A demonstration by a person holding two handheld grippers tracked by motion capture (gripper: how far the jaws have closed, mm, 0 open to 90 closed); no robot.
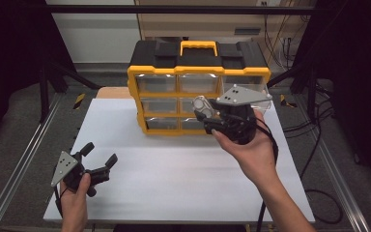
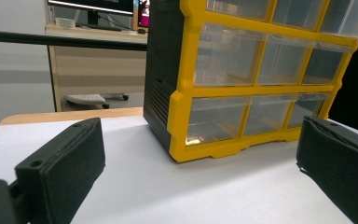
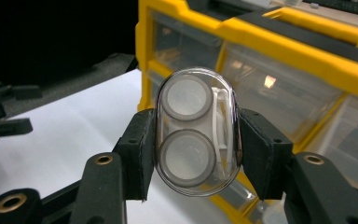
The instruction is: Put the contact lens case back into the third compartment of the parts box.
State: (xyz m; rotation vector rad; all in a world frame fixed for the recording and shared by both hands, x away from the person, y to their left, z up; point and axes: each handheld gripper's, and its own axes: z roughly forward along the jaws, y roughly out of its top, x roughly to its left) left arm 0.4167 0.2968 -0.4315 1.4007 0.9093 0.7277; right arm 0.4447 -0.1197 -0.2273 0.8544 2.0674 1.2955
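The right gripper [image 3: 193, 154] is clamped on a clear oval plastic case with two round grey-rimmed wells [image 3: 196, 132], one pad on each long side, its long axis upright at frame centre. In the high view the right hand [image 1: 251, 145] holds it raised at centre right, before the yellow-and-black drawer cabinet with clear drawers [image 1: 198, 87]. The left gripper [image 1: 98, 157], jaws spread wide and empty, sits low at lower left above the white table [image 1: 174, 179].
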